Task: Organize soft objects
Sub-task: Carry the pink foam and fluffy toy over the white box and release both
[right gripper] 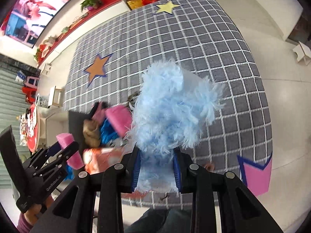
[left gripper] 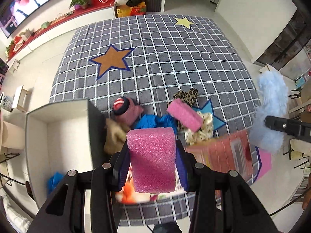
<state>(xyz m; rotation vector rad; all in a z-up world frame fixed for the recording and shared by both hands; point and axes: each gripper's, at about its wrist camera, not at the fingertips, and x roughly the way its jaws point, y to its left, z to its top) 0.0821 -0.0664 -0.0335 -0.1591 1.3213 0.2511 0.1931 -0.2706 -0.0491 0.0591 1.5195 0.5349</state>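
i have both tongs loaded at once. the left tongs (left gripper: 153,167) are closed partway on a pink sponge (left gripper: 153,159), its blue pads pressing the block from both sides, and it hangs clear above the rug (left gripper: 175,68). the right tongs (right gripper: 156,169) are squeezed on a pale blue fluffy piece (right gripper: 171,104), which bulges out well above the pads and hides most of what lies under it. as far as i can judge, the sorting is at an early stage: the white box (left gripper: 58,132) at the left edge of the rug shows only a bit of bright blue fluff (left gripper: 54,180) low down by its near end, and i cannot tell whether that lies inside the box or just beside it. still on the rug, bunched together just beside the box, are a second pink sponge (left gripper: 184,116), a leopard print piece (left gripper: 186,95), a spotted cream cloth (left gripper: 200,132), a tan cloth (left gripper: 114,136), a pink striped sock (left gripper: 126,108) and a bright blue furry thing (left gripper: 153,122). a reddish packet (left gripper: 223,155) lies near them, blurred. so two items are in hand and at least six remain loose.
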